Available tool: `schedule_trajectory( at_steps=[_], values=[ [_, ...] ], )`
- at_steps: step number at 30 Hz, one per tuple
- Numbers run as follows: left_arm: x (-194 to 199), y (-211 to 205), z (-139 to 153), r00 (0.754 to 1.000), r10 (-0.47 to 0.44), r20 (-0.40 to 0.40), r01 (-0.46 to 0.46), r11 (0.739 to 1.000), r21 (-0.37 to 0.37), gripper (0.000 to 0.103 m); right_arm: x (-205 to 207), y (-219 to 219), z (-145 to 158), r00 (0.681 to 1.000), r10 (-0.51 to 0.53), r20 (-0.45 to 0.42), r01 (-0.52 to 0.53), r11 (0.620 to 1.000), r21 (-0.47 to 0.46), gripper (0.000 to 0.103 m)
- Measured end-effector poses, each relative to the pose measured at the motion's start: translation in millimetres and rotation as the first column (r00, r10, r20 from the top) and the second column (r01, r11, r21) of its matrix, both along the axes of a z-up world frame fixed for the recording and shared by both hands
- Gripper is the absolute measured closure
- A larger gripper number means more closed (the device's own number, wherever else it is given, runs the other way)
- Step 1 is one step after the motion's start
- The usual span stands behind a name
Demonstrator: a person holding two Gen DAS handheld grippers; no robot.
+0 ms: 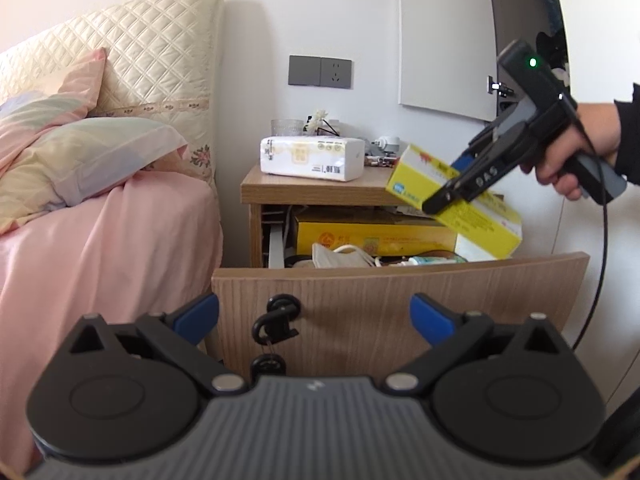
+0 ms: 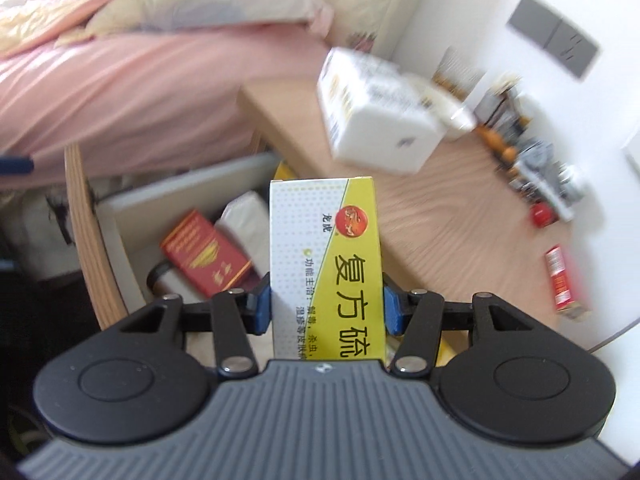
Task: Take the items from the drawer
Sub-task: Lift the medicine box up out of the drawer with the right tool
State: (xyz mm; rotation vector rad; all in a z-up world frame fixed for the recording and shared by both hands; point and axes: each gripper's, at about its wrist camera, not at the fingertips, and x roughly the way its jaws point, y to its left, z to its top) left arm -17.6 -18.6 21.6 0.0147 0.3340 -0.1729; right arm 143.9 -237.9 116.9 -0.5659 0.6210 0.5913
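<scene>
Item in hand: yellow-and-white medicine box point(image 2: 326, 264), clamped between the blue pads point(image 2: 262, 306) of the right gripper point(image 2: 325, 306); at right of the left wrist view it hung tilted above the open drawer point(image 1: 396, 300), clear of the contents.

Left gripper point(image 1: 314, 318): jaws apart, empty, low centre, facing the drawer front.

Remaining in the drawer: large yellow box point(image 1: 372, 232), face mask point(image 1: 340, 256), red box point(image 2: 206, 258).

Nightstand top point(image 2: 448, 216): tissue pack point(image 1: 312, 158), small clutter.

Progress, as judged: one item lifted, not yet set down; several left.
</scene>
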Motion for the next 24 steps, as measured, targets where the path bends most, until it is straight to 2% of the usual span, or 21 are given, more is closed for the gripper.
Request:
schedule_trajectory(
  at_steps=[5, 9, 12, 15, 20, 24],
  values=[
    [-2, -1, 1, 1.000, -0.002, 0.006, 0.002, 1.000, -0.005, 0.000, 22, -5, 25, 0.991, -0.105, 0.088, 0.095, 0.989, 0.114, 0.047],
    [-3, 0, 3, 1.000, -0.006, 0.013, 0.006, 1.000, -0.017, 0.000, 42, -16, 34, 0.971, -0.216, 0.101, 0.186, 0.952, 0.243, 0.047],
    [-3, 1, 3, 1.000, -0.005, 0.011, 0.006, 1.000, -0.018, 0.000, 68, -30, 36, 0.953, -0.300, 0.049, 0.264, 0.896, 0.357, 0.047],
    [-2, 2, 3, 1.000, 0.001, 0.009, -0.001, 1.000, -0.021, 0.000, 94, -41, 34, 0.932, -0.362, 0.015, 0.323, 0.849, 0.419, 0.047],
    [0, 4, 2, 1.000, 0.011, 0.006, -0.011, 1.000, -0.013, 0.000, 133, -50, 22, 0.904, -0.425, -0.044, 0.396, 0.794, 0.462, 0.048],
    [0, 4, 2, 1.000, 0.009, 0.007, -0.008, 1.000, -0.015, 0.000, 158, -53, 6, 0.891, -0.444, -0.090, 0.430, 0.765, 0.479, 0.048]
  ],
)
